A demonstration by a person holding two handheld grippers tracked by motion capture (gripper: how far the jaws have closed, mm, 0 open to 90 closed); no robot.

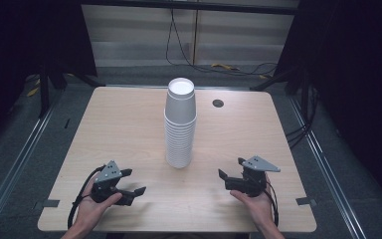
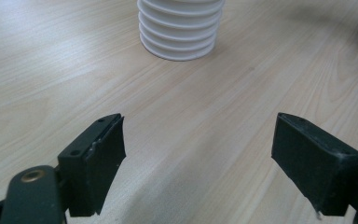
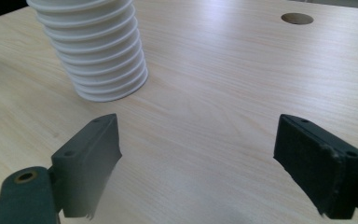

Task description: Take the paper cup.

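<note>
A tall stack of white paper cups [image 1: 180, 124] stands upside down in the middle of the wooden table [image 1: 119, 129]. Its ribbed lower rims appear in the left gripper view [image 2: 179, 30] and in the right gripper view [image 3: 95, 56]. My left gripper [image 1: 133, 182] rests near the front left, held by a hand, jaws wide apart with nothing between them [image 2: 198, 154]. On the front right, my right gripper [image 1: 231, 168] is held the same way, open and empty [image 3: 198, 158]. Both point toward the stack, a short way from it.
A round cable hole [image 1: 218, 103] sits in the table behind and right of the stack, also seen in the right gripper view [image 3: 297, 18]. Cables [image 1: 179, 45] hang over the floor beyond the table's far edge. Dark stands flank the table.
</note>
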